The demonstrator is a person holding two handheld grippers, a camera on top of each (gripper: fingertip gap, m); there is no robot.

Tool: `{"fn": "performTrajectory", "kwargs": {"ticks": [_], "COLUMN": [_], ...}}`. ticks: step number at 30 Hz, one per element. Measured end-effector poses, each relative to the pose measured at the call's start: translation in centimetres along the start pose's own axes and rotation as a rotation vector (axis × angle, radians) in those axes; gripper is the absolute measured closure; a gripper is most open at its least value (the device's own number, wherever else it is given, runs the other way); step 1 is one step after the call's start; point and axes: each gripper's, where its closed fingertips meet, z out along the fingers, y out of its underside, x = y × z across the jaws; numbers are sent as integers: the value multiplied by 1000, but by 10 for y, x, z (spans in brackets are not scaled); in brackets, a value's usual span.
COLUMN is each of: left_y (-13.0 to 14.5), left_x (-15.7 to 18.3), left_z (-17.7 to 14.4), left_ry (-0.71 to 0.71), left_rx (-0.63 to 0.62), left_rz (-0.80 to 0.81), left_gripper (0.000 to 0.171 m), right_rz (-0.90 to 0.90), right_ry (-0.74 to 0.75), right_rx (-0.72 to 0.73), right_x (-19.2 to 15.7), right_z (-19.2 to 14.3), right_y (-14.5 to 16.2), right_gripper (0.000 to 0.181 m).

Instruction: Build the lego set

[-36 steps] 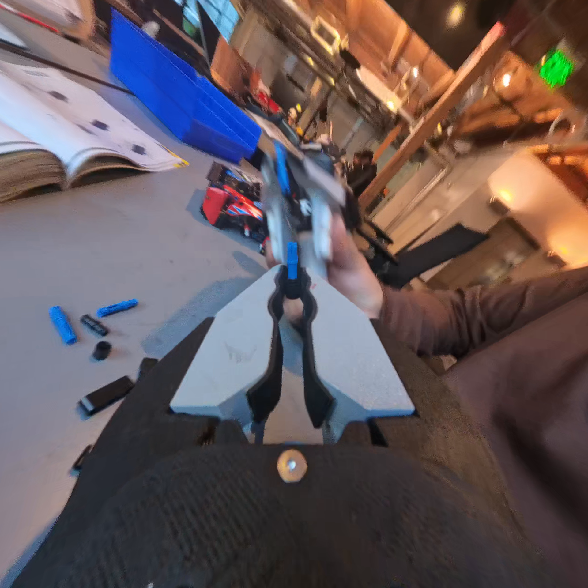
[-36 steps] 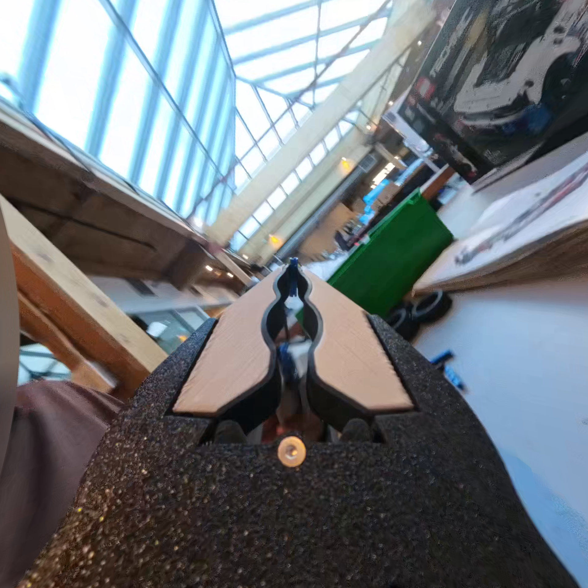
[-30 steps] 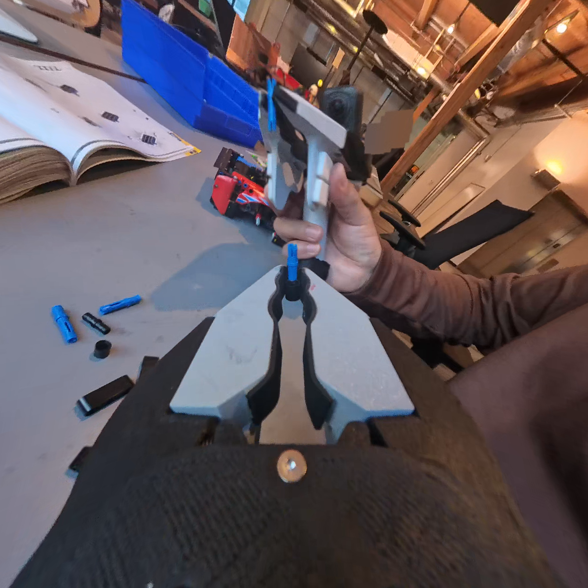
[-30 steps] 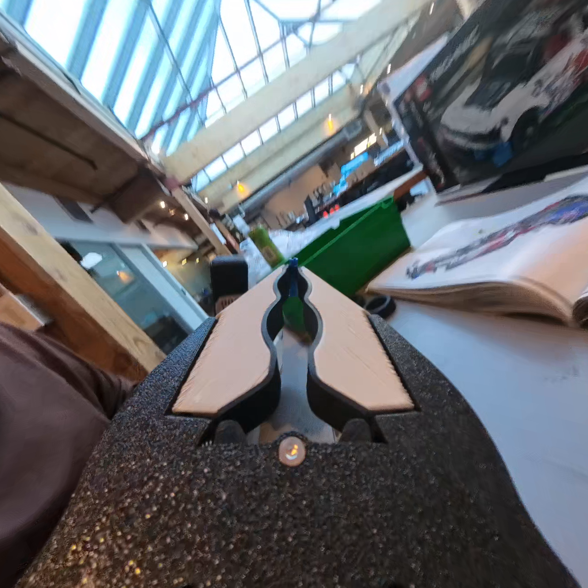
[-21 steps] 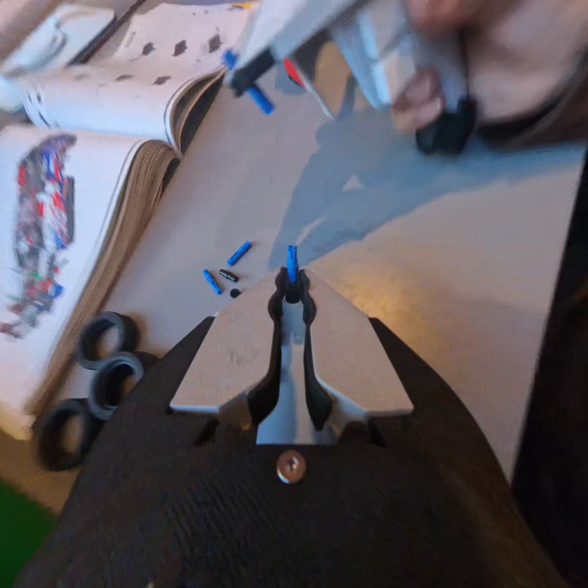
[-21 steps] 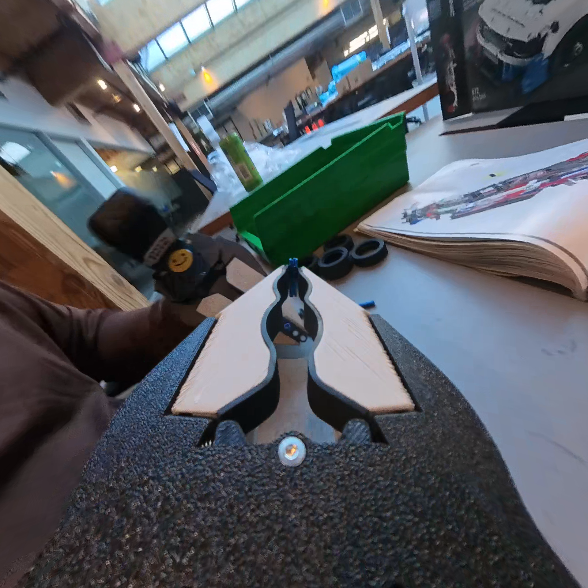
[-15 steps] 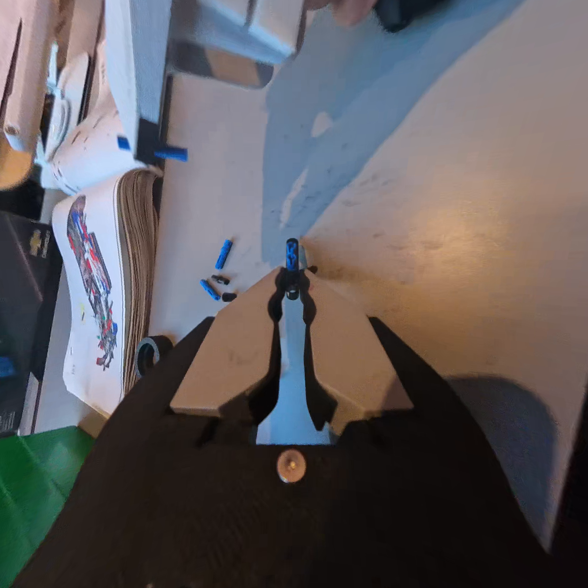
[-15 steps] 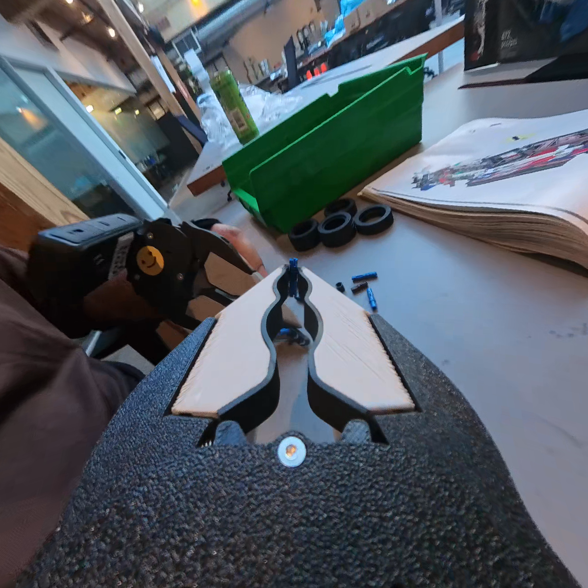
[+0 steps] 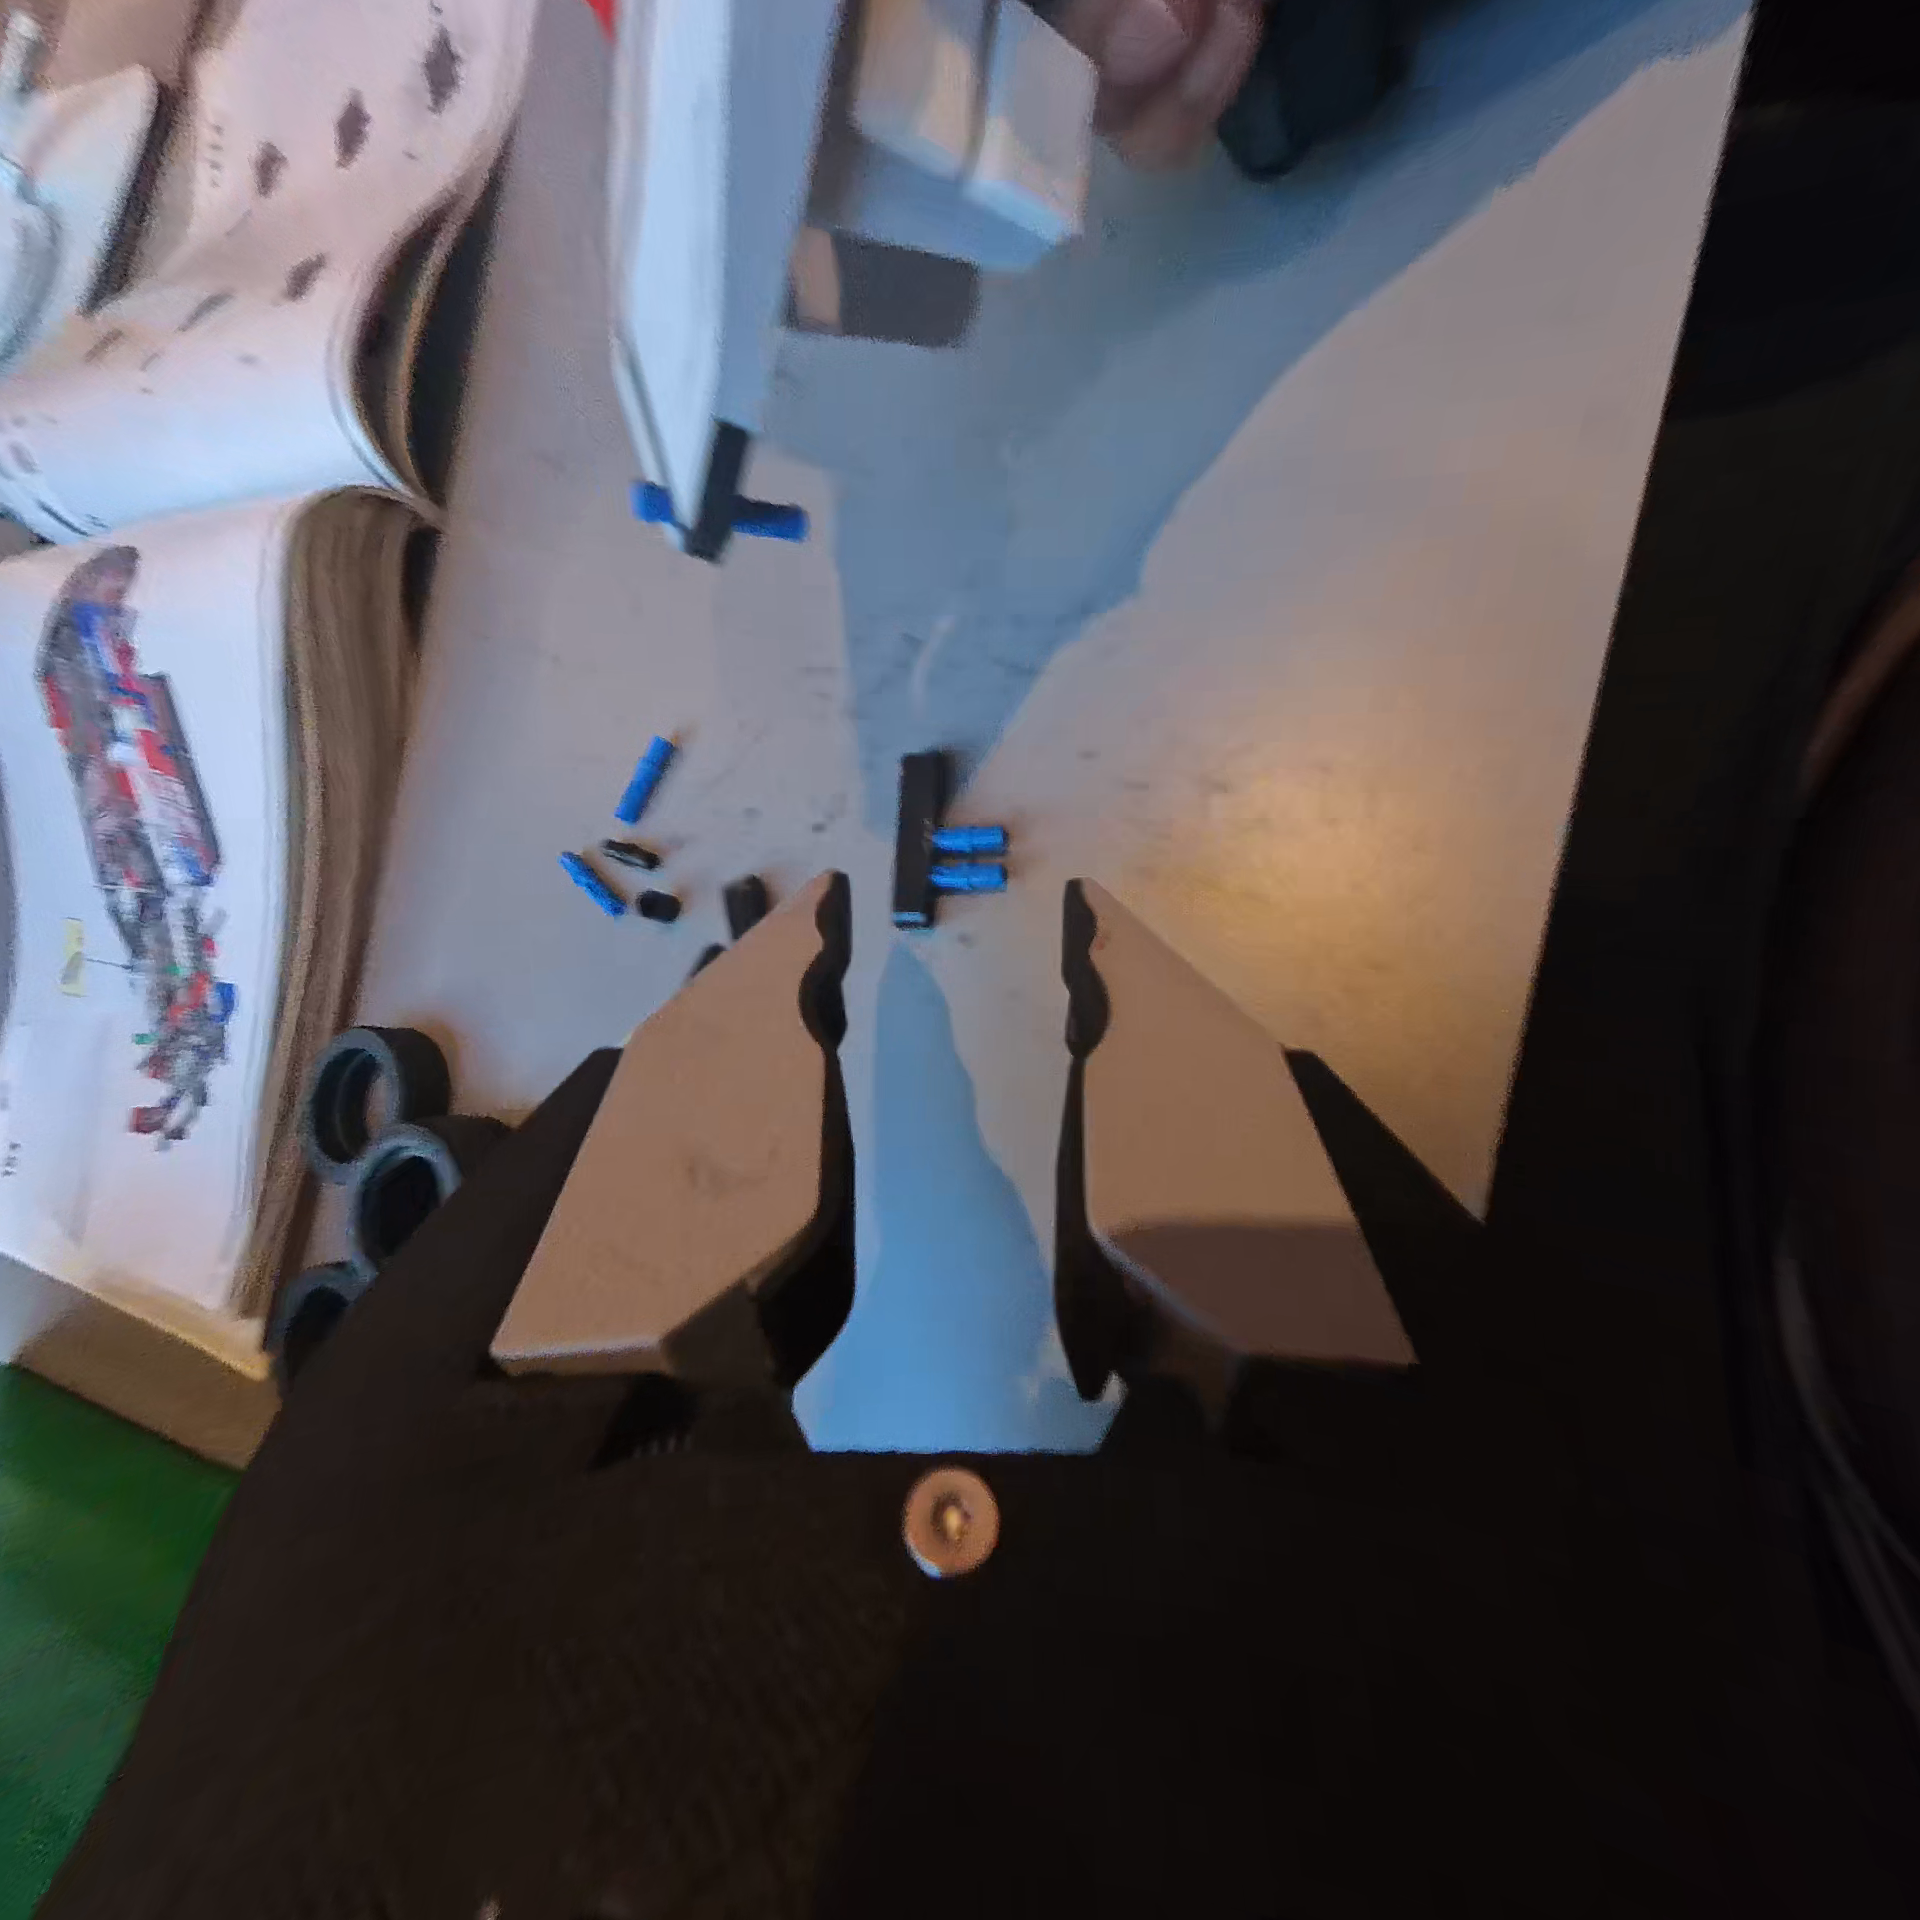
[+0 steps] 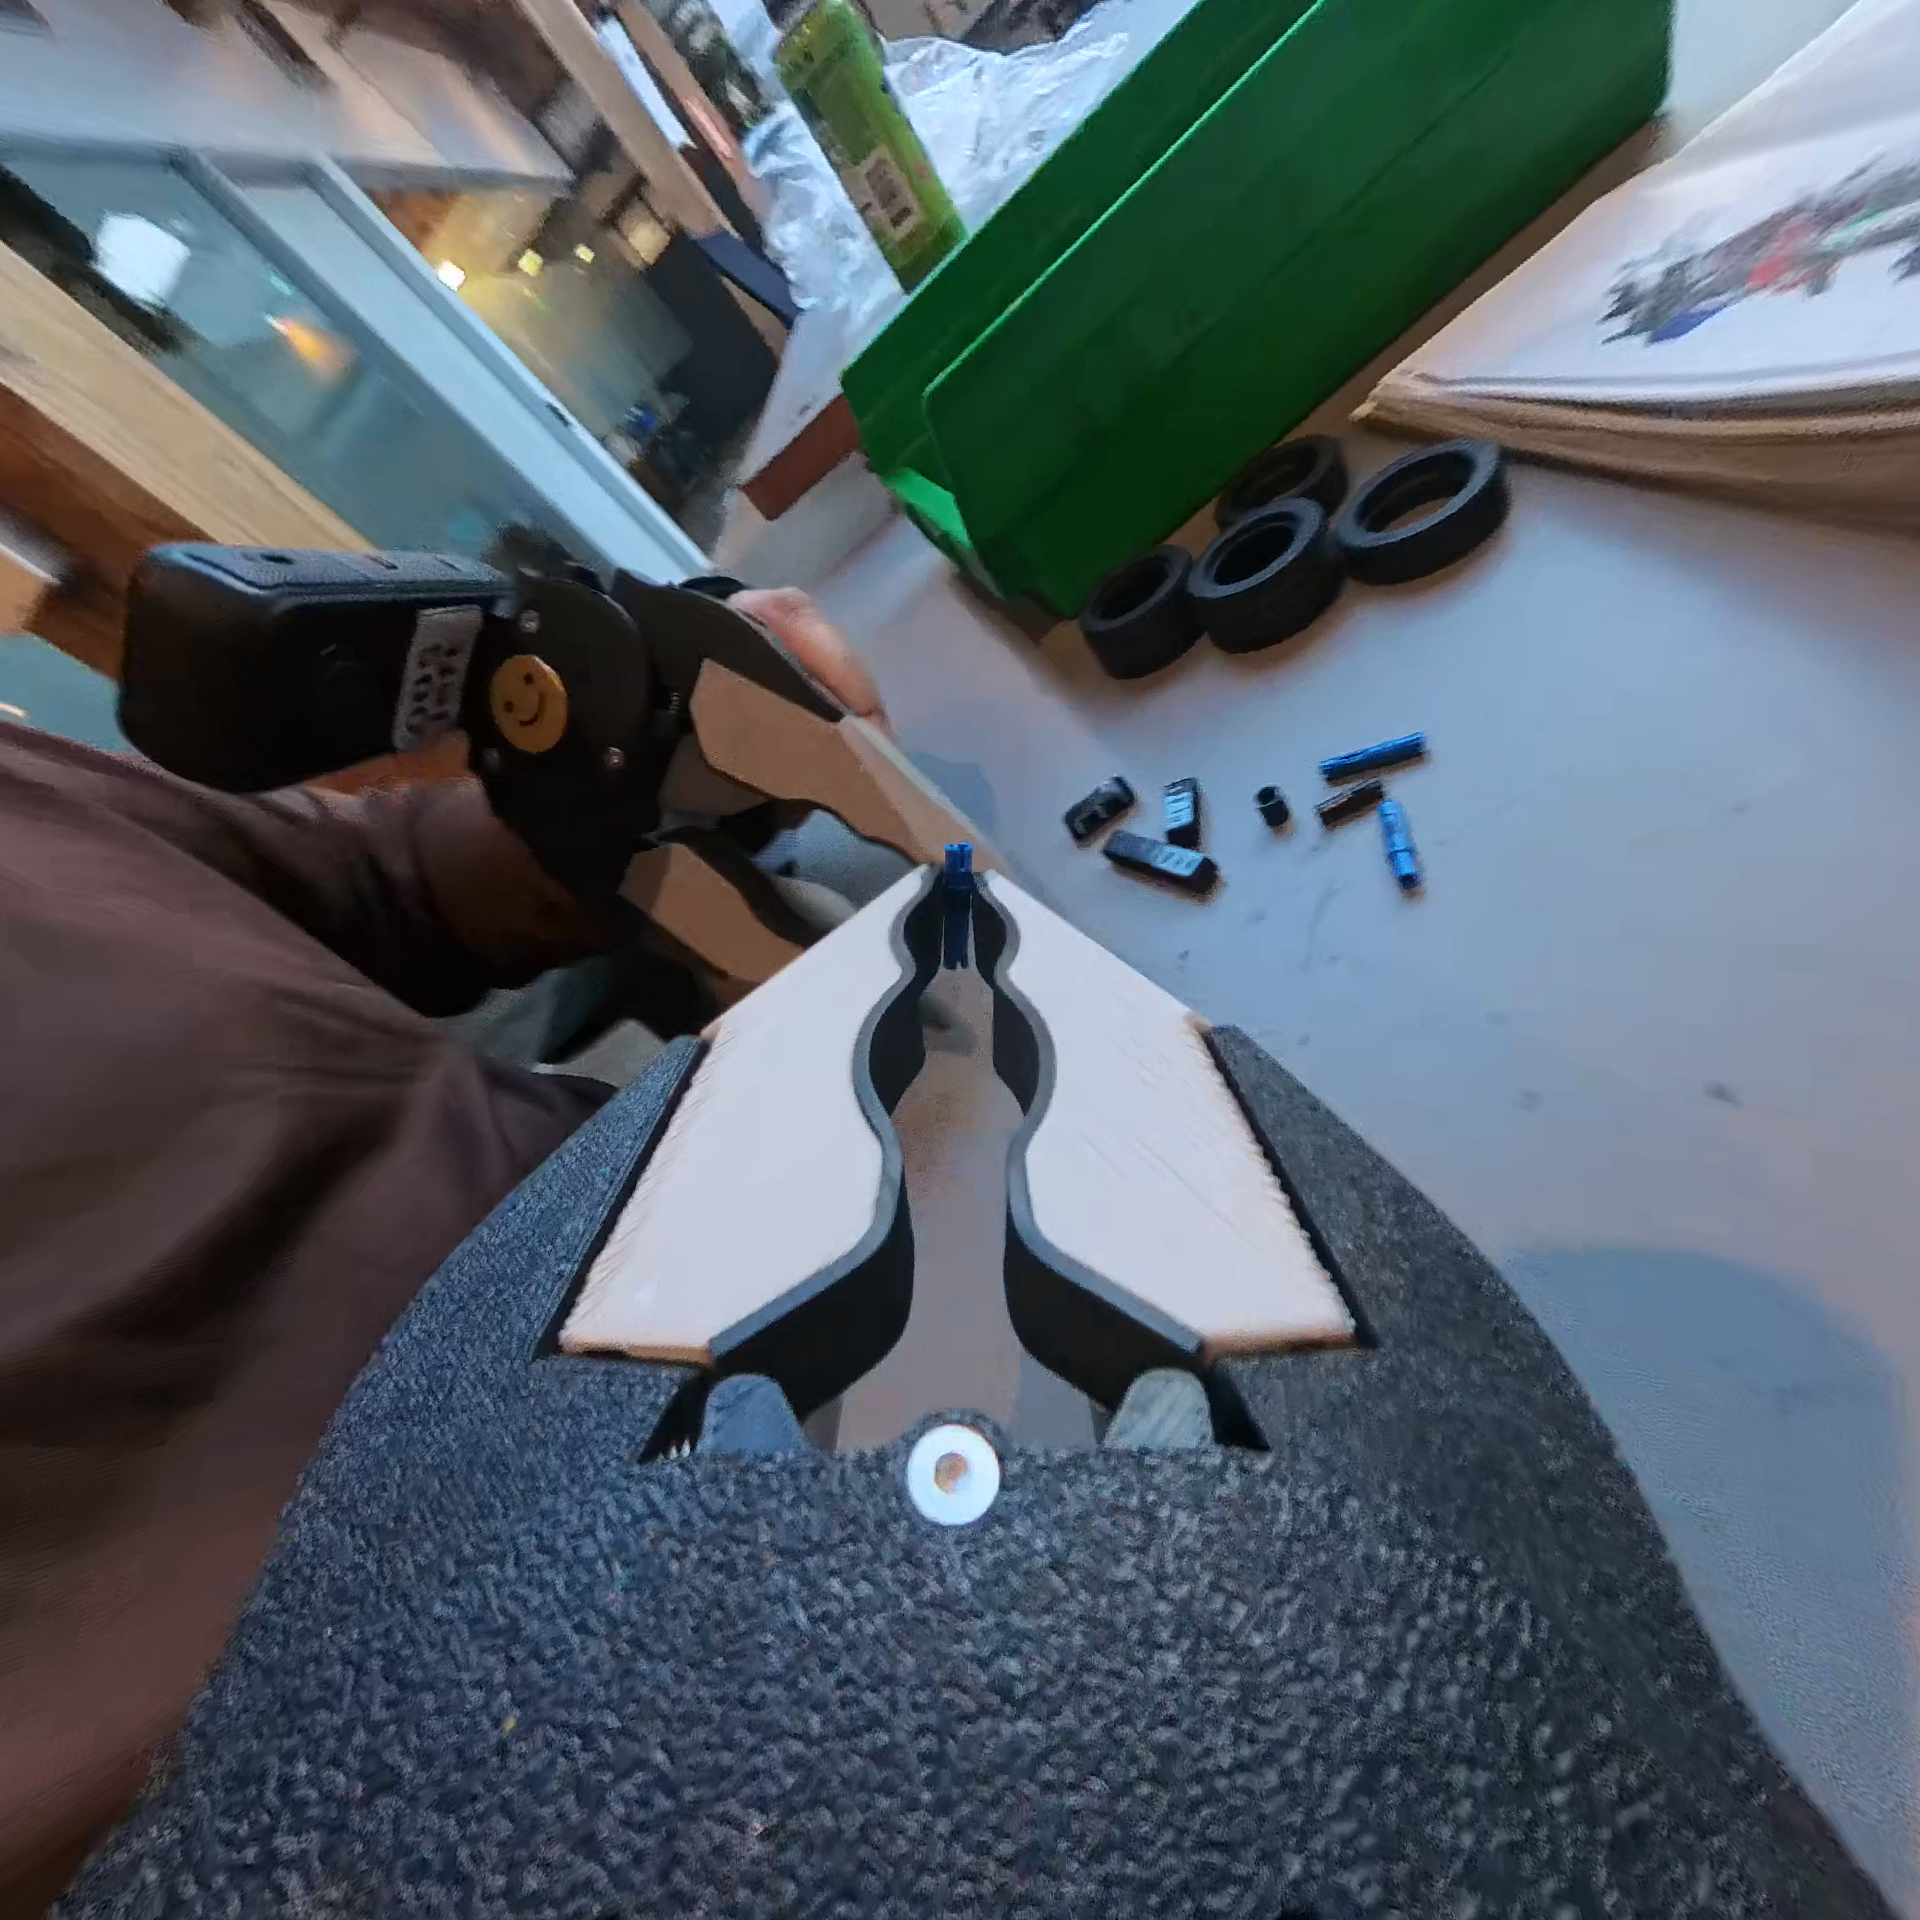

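My left gripper (image 9: 951,902) is open and empty, low over the grey table (image 9: 1299,831). Just past its fingertips lies a short black beam (image 9: 920,821) with two blue pins (image 9: 966,857) stuck in its side. My right gripper (image 10: 956,896) is shut on a single blue pin (image 10: 956,904) that points forward out of the tips. In the left wrist view the right gripper (image 9: 712,509) hangs above the table with that pin (image 9: 769,520) crosswise in its tip. The left gripper's black housing (image 10: 540,686) shows at the left of the right wrist view.
Loose blue pins (image 10: 1371,756) and small black pieces (image 10: 1158,860) lie scattered beyond the grippers. Black tyres (image 10: 1288,551) sit by a green bin (image 10: 1247,260). An open instruction book (image 9: 156,831) lies on the far side. A green bottle (image 10: 868,135) stands behind the bin.
My left gripper swung down to the table, opened and let go of the black beam with blue pins. My right gripper tilted down from the ceiling toward the table, still holding its pin.
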Motion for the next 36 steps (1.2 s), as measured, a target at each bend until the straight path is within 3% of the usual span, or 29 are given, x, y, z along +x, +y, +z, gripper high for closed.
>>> {"fn": "performTrajectory", "kwargs": {"ticks": [7, 12, 15, 19, 23, 26, 36], "left_y": [-43, -65, -64, -62, -48, -42, -40], "left_x": [-32, -37, -36, -37, -46, -49, -46], "left_z": [-5, -7, -1, -2, 4, 8, 16], "left_ry": [-249, -313, -307, -309, -367, -393, -469], "left_rx": [93, 206, 206, 221, 147, 110, 13], "left_rz": [156, 66, 36, 6, -16, -10, 97], "left_gripper": [125, 130, 146, 150, 150, 150, 150], "right_rz": [367, 448, 445, 429, 360, 330, 174], "right_ry": [-250, -303, -327, -299, -168, -96, 54], "right_rx": [91, 137, 122, 107, 86, 59, -3], "right_x": [-13, -15, -22, -22, -8, -3, 2], "right_z": [-3, -5, 0, 3, 2, 2, 14], "right_y": [-6, -9, -8, -6, 0, 3, 13], "right_gripper": [176, 176, 176, 175, 178, 167, 176]}}
